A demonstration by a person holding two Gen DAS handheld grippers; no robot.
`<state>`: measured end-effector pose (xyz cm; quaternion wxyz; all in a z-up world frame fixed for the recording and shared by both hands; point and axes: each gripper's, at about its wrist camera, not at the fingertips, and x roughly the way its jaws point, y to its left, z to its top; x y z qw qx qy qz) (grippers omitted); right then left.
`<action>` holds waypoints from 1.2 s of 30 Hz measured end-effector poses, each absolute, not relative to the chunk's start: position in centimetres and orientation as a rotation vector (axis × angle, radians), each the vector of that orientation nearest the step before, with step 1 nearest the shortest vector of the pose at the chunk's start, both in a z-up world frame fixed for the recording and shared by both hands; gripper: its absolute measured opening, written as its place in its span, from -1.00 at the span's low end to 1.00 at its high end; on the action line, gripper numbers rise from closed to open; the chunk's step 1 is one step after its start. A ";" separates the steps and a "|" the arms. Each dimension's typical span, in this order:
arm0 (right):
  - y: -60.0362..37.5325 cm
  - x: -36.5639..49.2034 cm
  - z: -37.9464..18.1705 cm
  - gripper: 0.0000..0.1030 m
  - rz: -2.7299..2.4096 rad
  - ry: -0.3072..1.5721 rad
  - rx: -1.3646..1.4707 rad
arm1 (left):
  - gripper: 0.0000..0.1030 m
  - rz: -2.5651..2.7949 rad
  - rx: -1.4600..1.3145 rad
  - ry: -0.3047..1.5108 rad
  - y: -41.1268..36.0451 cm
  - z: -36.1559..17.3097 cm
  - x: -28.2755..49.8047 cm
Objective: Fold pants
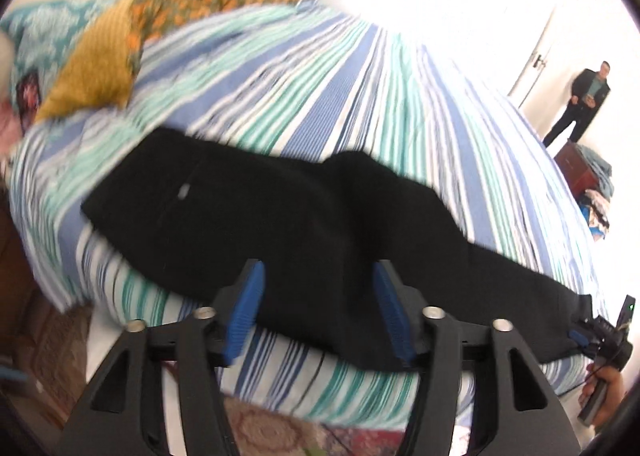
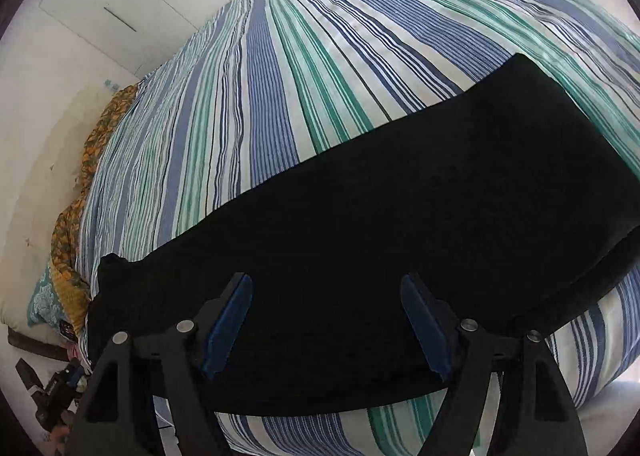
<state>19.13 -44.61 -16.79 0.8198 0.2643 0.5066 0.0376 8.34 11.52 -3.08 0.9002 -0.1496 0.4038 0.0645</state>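
across the striped bed the black pants are lying stretched lengthwise, seemingly halved leg on leg; both the left gripper and right gripper are hovering open, cross folds remaining.

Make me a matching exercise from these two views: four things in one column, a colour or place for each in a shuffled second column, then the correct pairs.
Column 1
1. pants
2. bedsheet
3. knitted pillow
4. left gripper

Column 2
A. mustard yellow, at the head of the bed
B. open, poised over the pants' near edge
C. black, lying lengthwise along the bed's near side
D. blue, green and white stripes

Pairs: 1-C, 2-D, 3-A, 4-B
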 end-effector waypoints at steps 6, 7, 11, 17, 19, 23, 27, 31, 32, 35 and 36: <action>-44.4 18.6 -17.3 0.48 0.080 1.032 0.546 | 0.19 0.067 -0.192 0.939 8.8 -7.8 15.9; -44.4 18.4 -17.5 0.48 0.084 1.023 0.546 | -0.18 0.115 -0.132 1.004 8.8 -9.7 16.7; -44.7 17.5 -17.0 0.47 0.080 1.000 0.547 | -0.18 0.198 -0.131 1.084 11.5 -13.1 16.4; -47.1 18.2 -16.3 0.46 0.003 1.081 0.477 | 0.19 0.262 -0.071 1.073 11.3 -11.9 15.4; -48.7 18.7 -16.9 0.35 0.004 1.122 0.551 | 0.20 0.264 -0.089 1.062 11.3 -11.3 15.1; -51.3 19.0 -15.9 0.32 -0.048 1.156 0.554 | 0.30 0.240 -0.052 1.001 10.4 -9.5 13.9; -56.8 17.2 -13.8 0.33 -0.135 1.081 0.634 | 0.40 0.219 -0.024 0.943 9.8 -7.8 13.0; -62.3 13.7 -13.0 0.33 -0.179 0.998 0.836 | 0.40 0.203 -0.084 0.930 10.2 -6.7 13.5; -63.1 12.9 -13.2 0.33 -0.172 0.991 0.892 | 0.40 0.193 -0.104 0.928 10.0 -6.6 13.6; -63.2 11.4 -15.6 0.33 -0.064 1.009 1.097 | 0.40 0.167 -0.131 0.929 9.1 -6.3 14.1; -63.0 11.2 -16.4 0.33 -0.052 1.015 1.138 | 0.40 0.158 -0.131 0.930 8.6 -6.3 14.3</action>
